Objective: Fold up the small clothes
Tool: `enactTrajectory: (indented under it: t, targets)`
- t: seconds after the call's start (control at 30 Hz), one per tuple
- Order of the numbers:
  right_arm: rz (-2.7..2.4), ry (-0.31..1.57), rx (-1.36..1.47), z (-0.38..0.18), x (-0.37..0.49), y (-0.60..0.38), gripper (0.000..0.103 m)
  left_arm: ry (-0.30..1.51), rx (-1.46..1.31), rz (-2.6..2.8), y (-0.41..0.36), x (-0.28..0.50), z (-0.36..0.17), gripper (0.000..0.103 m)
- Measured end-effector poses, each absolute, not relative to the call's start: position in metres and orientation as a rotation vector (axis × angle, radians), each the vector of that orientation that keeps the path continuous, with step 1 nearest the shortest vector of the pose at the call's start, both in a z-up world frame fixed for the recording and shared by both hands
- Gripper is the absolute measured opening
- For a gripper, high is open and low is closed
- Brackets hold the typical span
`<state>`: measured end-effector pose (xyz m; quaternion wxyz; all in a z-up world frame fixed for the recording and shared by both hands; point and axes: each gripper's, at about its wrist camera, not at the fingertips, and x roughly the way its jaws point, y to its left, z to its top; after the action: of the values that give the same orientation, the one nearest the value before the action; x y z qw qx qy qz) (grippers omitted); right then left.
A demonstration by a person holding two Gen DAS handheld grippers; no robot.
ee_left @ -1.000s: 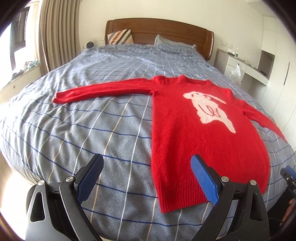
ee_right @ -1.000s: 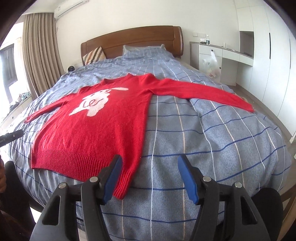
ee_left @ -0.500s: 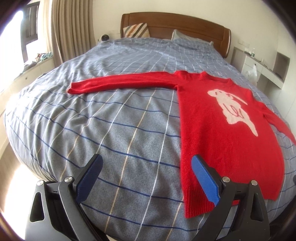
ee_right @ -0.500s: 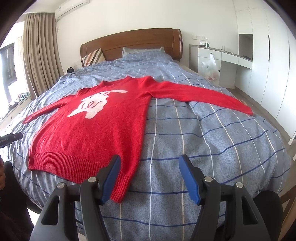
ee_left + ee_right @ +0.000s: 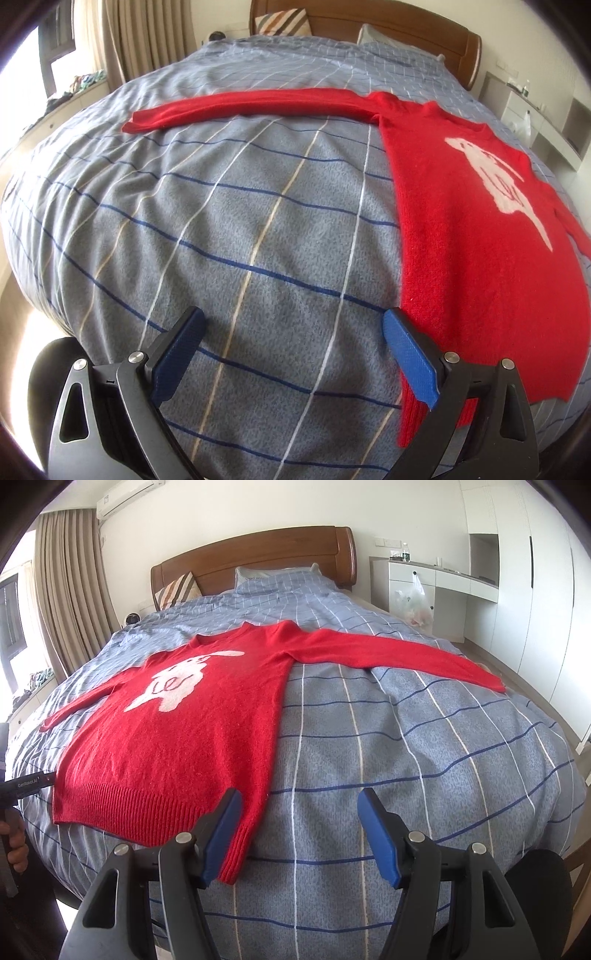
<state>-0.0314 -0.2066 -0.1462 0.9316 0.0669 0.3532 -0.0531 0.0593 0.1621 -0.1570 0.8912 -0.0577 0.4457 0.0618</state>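
Where checked bedding (image 5: 406, 738) spreads, fuzzy red sweater (image 5: 192, 738) lies flat.

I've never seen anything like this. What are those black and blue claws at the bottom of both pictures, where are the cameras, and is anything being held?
There is no robot here: a person carries a handheld two-finger gripper in each hand, and each one has a wide-angle camera looking forward along its fingers. One picture comes from the left gripper, the other from the right gripper. The blue parts are the finger pads. Both views look down a bed covered by a blue checked duvet. On it a red sweater with a white rabbit design lies flat, face up, sleeves spread out to the sides. Both grippers are open and hold nothing; they are near the sweater's bottom hem, not gripping it.
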Motion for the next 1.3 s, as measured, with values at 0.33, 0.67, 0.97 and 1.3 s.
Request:
enactTrajectory:
  t: [0.33,0.67,0.97,1.3]
  targets:
    - [-0.115,0.733,0.148,-0.149,-0.03,-0.209,0.065,0.927,-0.084,0.146,0.159,0.058,-0.16,0.101]
    - [-0.114,0.737,0.152,-0.15,-0.029,-0.209,0.065,0.924,-0.069,0.151,0.157,0.058,-0.16,0.102]
    - [-0.147,0.77,0.142,-0.146,-0.026,-0.211,0.065,0.916,-0.063,0.147,0.157,0.057,-0.158,0.102]
    - [-0.338,0.912,-0.041,-0.113,-0.002,-0.212,0.075,0.824,-0.07,0.144,0.159,0.053,-0.142,0.102]
